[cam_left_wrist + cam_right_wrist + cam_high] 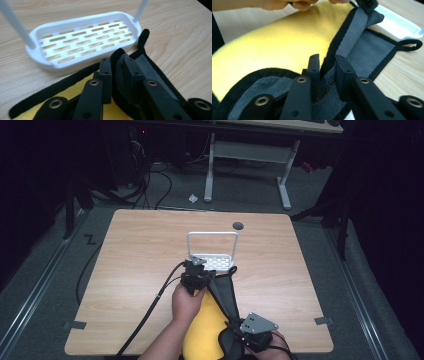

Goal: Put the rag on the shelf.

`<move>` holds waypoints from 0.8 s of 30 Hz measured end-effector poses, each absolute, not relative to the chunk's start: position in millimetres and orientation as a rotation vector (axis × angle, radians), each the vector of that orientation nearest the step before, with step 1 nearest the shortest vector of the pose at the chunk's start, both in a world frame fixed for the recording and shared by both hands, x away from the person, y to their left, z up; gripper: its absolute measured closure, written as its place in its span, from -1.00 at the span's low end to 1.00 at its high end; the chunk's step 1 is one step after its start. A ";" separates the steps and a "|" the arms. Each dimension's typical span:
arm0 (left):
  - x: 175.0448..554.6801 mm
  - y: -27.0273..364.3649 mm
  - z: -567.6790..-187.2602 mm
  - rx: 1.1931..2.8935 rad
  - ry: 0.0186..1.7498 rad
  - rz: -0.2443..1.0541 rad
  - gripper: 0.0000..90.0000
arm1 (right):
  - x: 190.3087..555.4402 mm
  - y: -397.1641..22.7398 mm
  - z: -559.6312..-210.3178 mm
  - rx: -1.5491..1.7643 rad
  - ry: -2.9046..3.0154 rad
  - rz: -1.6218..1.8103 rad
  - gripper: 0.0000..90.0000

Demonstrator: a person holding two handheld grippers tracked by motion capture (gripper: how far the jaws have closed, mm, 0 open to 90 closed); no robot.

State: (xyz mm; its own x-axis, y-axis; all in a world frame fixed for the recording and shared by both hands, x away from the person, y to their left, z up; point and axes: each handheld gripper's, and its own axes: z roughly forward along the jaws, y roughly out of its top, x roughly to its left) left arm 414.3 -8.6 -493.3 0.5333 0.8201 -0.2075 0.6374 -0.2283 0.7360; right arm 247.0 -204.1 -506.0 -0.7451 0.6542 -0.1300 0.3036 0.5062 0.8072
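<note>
Both hand-held grippers, left (117,72) and right (327,75), pinch the black hem of the yellow-grey cloth (207,320) lying on the desk (135,250), beside the bare white slotted tray (82,41).

Yellow cloth, black trim, grey underside

From my seat the cloth (202,327) looks soft and fleecy, its black-bound edge folded up to show the grey side, a small loop at one corner, lying on the bench (140,260) just beside the white slotted rack (212,261).

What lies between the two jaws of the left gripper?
In the left gripper view, the black-trimmed edge of the cloth stands between the left gripper jaws.
</note>
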 end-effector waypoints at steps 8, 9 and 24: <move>408.4 -20.8 -485.3 1.881 1.094 0.204 0.15 | 247.4 -216.9 -500.8 0.849 2.271 1.171 0.41; 408.4 -20.8 -485.3 1.881 1.094 0.204 0.14 | 247.4 -216.9 -500.8 0.849 2.271 1.171 0.41; 356.1 59.3 -502.6 1.931 1.063 0.243 0.22 | 256.2 -214.7 -511.5 0.868 2.291 1.127 0.41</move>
State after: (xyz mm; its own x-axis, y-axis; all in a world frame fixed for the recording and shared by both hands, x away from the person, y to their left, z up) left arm 356.1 59.3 -502.6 0.6124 0.7564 -0.2299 0.5819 -0.2344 0.7788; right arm 256.2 -214.7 -511.5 -0.7055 0.7001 -0.1098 0.3405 0.4707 0.8139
